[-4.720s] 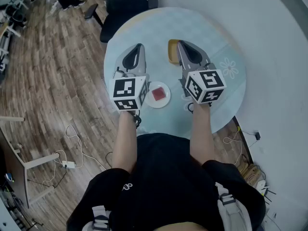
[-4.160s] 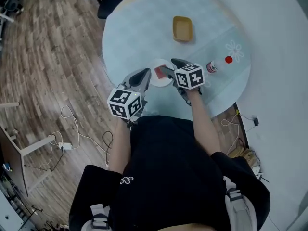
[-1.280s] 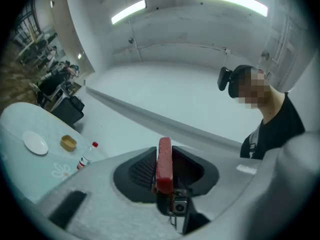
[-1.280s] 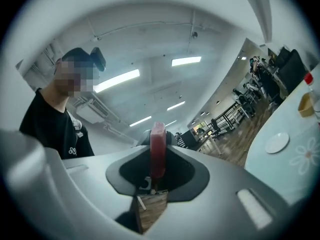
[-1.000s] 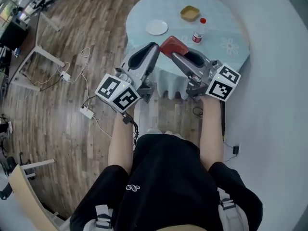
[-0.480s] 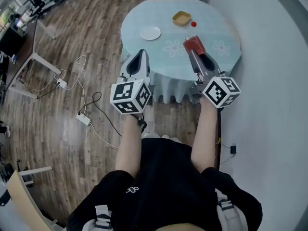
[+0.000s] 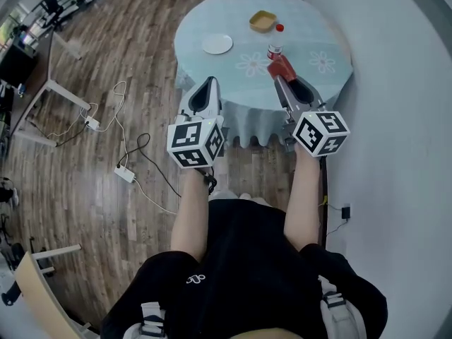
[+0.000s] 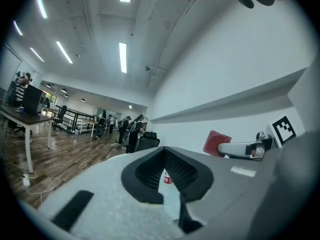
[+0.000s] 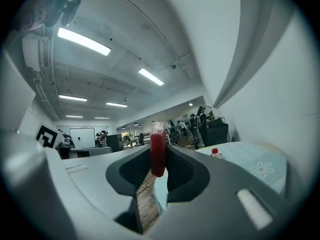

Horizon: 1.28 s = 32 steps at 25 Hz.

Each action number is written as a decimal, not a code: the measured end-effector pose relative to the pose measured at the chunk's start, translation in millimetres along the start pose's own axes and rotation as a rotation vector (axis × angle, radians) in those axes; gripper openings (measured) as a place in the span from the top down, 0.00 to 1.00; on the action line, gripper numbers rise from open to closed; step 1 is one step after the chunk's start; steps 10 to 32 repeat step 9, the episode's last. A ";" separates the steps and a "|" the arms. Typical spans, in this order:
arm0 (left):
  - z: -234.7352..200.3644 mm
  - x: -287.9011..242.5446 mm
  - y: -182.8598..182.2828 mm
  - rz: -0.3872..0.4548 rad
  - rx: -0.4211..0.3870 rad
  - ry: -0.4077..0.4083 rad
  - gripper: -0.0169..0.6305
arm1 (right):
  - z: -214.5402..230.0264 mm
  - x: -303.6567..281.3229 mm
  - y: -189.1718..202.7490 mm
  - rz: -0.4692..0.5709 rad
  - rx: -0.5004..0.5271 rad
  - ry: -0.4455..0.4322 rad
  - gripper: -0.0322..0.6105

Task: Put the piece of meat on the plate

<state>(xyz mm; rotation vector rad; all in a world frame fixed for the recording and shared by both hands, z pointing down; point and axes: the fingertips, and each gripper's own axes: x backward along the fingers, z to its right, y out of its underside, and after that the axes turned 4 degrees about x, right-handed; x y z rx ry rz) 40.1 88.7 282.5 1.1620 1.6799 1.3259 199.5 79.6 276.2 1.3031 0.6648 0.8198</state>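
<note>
**A:** Left gripper is shut tight with nothing in it, hanging at the near edge of the table. The white plate sits bare beyond it, on the left half of the cloth.

**B:** And the piece of meat?

**A:** Up in the air, pinched in the right gripper. Its jaws are a little way apart, pads clamped on the red slab, which sticks out past the tips. It's well apart from the plate.

**B:** So what makes this carry go well?

**A:** I'd say hold that squeeze steady and swing leftward across the table. Go high enough to pass the red-capped bottle standing just beyond the meat. The yellow bowl is farther back, no bother.

**B:** And the drop?

**A:** Get the slab over the plate's middle, tip it flat, go low, then open. Let go high and it could flop onto the rim, or off it.
</note>
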 end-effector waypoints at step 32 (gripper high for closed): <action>4.5 3.8 12.2 -0.016 -0.017 -0.015 0.99 | 7.3 15.2 2.6 0.008 -0.003 0.011 0.80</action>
